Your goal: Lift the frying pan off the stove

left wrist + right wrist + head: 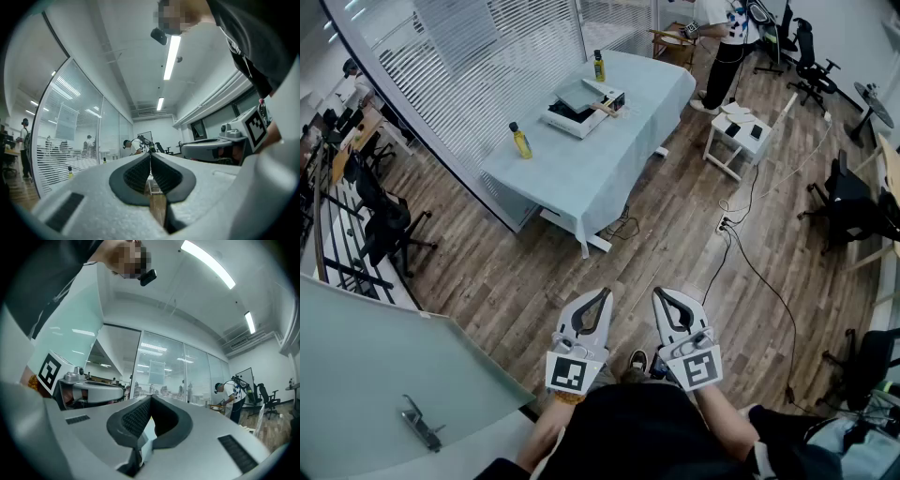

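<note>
Holding position: left claw [602, 294] and right claw [660, 293] side by side, close to the person's body, over the wooden floor [666, 234] and well apart from the desk [609, 169].
Left claw: clenched, pads together, nothing between them.
Right claw: clenched, pads together, nothing between them.
Frying pan [579, 94]: grey, sitting on the stove [565, 118], its wooden handle pointing toward the right of the head view.
Stove: white, low, on the far half of the desk.
Desk: draped in a pale blue-green cloth.
Yellow bottles: two, upright. One [520, 141] is near the desk's left edge, the other [598, 66] at the far end beyond the stove.
Small white table [739, 136]: right of the desk, with dark items on top.
Background person [727, 37]: standing past the desk's far end, in a white top and dark trousers.
Cables [750, 262]: black, trailing over the floor.
</note>
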